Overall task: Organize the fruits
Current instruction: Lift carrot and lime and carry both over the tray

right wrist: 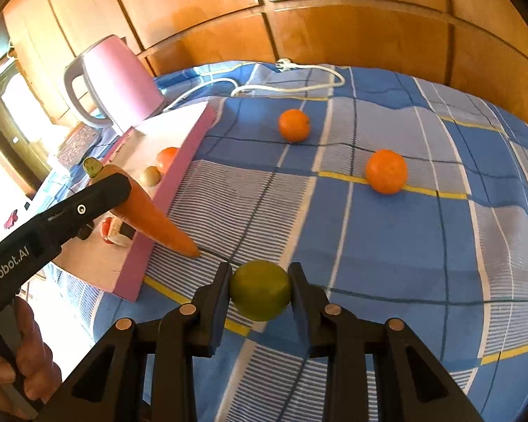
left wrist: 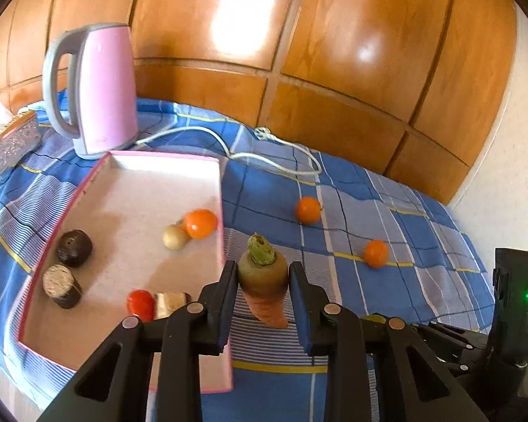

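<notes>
My left gripper [left wrist: 263,274] is shut on a carrot [left wrist: 264,277], held stem end up with its tip touching the cloth beside the pink tray [left wrist: 220,190]; the carrot also shows in the right wrist view [right wrist: 151,211]. My right gripper [right wrist: 260,290] is shut on a green lime [right wrist: 260,293] just above the blue checked cloth. Two oranges [left wrist: 308,210] [left wrist: 376,254] lie loose on the cloth; they also show in the right wrist view [right wrist: 294,125] [right wrist: 386,171]. In the tray lie an orange fruit [left wrist: 200,223], a small pale round fruit [left wrist: 174,236], a red tomato [left wrist: 140,304] and two dark round items [left wrist: 73,248] [left wrist: 61,285].
A pink kettle [left wrist: 98,88] stands behind the tray, its white cord [left wrist: 271,156] trailing across the cloth to the wooden panel wall. A glittery box [left wrist: 14,140] sits at the far left. A wrapped item [left wrist: 170,302] lies in the tray by the tomato.
</notes>
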